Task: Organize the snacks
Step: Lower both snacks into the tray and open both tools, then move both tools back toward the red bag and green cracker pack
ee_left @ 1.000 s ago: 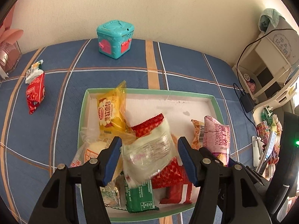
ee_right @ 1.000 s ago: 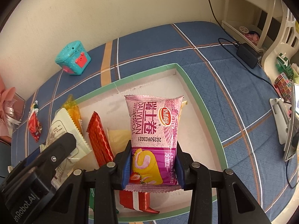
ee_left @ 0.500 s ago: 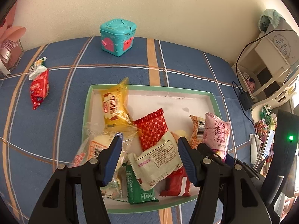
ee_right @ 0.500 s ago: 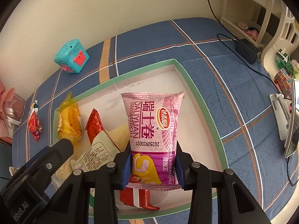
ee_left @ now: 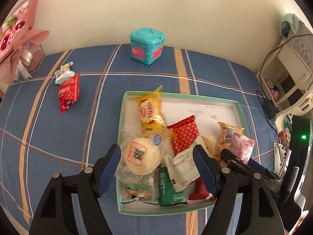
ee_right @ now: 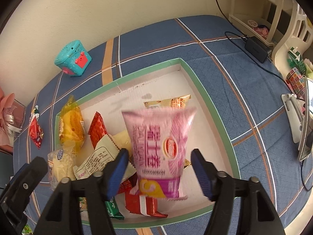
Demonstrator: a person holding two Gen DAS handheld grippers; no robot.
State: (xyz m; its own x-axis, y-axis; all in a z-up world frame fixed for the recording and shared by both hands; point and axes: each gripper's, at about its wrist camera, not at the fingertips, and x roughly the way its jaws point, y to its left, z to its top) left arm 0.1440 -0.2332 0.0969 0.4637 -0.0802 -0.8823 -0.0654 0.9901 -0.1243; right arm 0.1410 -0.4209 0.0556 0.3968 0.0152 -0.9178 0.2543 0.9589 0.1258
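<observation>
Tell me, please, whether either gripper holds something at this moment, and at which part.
Nothing is held. The right gripper stands open around the blurred pink swiss roll packet, not touching it. The left gripper is open above the tray.

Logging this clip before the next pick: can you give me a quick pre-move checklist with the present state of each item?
1. Right gripper open: ok, jaws stand wider than the pink pack.
2. Pink pack at rest: cannot tell, it is blurred.
3. Pink pack over the tray: ok.
4. Left gripper free: ok, open and holding nothing, above the tray's snacks.
5. All snacks in the tray: not ok, a red pack and a small packet lie on the cloth outside it.
</observation>
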